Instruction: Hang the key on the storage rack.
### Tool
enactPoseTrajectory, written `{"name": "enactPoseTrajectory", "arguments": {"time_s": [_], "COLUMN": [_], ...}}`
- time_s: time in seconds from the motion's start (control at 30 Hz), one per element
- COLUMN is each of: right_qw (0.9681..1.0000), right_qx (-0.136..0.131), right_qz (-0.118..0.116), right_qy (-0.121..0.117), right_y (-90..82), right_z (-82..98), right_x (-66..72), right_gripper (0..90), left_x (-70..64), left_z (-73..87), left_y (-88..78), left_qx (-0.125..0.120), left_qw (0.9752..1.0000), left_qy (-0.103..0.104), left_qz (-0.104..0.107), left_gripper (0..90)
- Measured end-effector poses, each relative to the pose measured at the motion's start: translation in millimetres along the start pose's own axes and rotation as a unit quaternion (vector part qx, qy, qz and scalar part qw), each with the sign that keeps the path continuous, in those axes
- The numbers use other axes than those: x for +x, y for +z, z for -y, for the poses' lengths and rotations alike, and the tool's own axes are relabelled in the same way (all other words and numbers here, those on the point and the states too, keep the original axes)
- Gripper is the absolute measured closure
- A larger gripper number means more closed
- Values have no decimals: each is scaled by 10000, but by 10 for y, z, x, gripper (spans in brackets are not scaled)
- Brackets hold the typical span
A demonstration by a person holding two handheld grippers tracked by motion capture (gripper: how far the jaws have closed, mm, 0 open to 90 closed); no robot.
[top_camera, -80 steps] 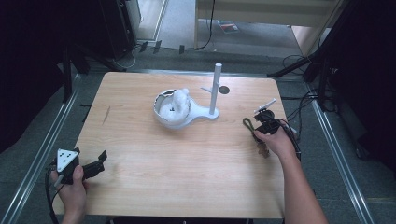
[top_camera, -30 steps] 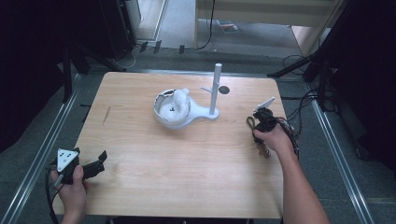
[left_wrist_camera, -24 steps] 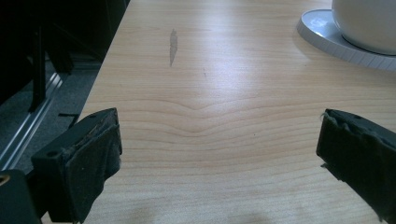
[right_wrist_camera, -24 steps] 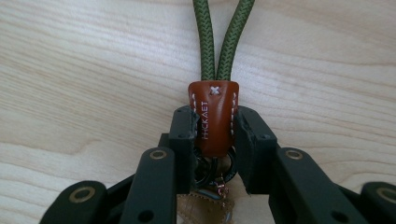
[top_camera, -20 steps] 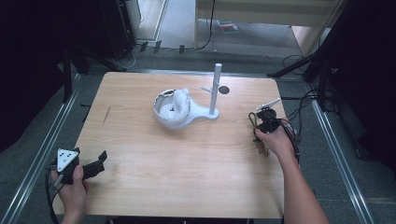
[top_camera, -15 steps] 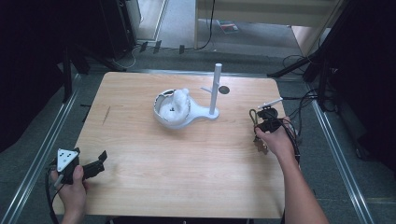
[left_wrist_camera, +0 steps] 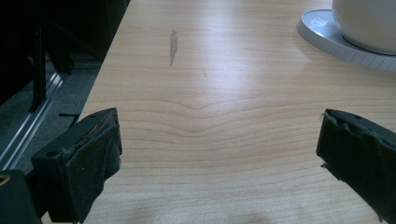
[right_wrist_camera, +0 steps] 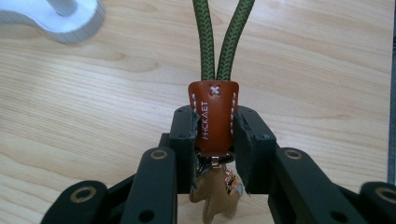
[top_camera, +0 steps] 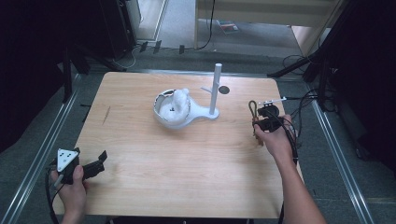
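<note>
My right gripper (right_wrist_camera: pixel 214 133) is shut on a keychain: its jaws pinch the brown leather tab (right_wrist_camera: pixel 213 119), from which a green cord loop (right_wrist_camera: pixel 215 35) runs forward and a tan charm (right_wrist_camera: pixel 217 193) hangs below. In the high view the right gripper (top_camera: pixel 266 115) is at the table's right side with the cord loop (top_camera: pixel 252 108) pointing away from me. A white stand with an upright post (top_camera: pixel 216 88) and a white bowl-shaped base (top_camera: pixel 173 109) sits at the table's middle. My left gripper (top_camera: pixel 95 165) rests open at the near left corner, jaws wide apart over bare wood (left_wrist_camera: pixel 219 135).
The wooden table (top_camera: pixel 187 154) has metal rails along its left and right sides. Cables trail at the right edge (top_camera: pixel 303 105). A dark round mark (top_camera: pixel 224 89) lies behind the post. The white base's rim (left_wrist_camera: pixel 336 39) appears at the left gripper view's top right.
My right gripper has shifted slightly right and nearer to me with the keychain held. The left gripper has stayed still.
</note>
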State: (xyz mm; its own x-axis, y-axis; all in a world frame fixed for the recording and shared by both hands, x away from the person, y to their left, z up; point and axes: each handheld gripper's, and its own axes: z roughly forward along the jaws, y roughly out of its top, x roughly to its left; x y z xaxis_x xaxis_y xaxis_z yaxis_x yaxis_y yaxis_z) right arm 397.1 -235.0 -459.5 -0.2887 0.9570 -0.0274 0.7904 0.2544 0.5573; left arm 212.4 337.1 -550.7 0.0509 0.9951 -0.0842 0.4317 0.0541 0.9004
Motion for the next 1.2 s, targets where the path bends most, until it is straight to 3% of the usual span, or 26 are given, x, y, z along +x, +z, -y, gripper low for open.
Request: {"name": "enactPoseTrajectory", "arguments": {"time_s": [0.43,0.83,1.2], "right_qw": [9980,9935,9901], "right_qx": [-609,-1101,-1332], "right_qz": [-151,-289,-426], "right_qy": [32,-9,-104], "right_y": [-168,-323,-464], "right_z": [-53,-94,-77], "right_x": [157,335,460], "right_gripper": [716,716,716], "left_x": [2,-2,0], "left_z": [-2,-10,-18], "left_y": [2,23,37], "left_qx": [28,106,132], "left_qw": [10000,9999,9999], "left_qy": [-8,3,-13], "left_qz": [9,-24,-42], "left_gripper": [6,6,6]}}
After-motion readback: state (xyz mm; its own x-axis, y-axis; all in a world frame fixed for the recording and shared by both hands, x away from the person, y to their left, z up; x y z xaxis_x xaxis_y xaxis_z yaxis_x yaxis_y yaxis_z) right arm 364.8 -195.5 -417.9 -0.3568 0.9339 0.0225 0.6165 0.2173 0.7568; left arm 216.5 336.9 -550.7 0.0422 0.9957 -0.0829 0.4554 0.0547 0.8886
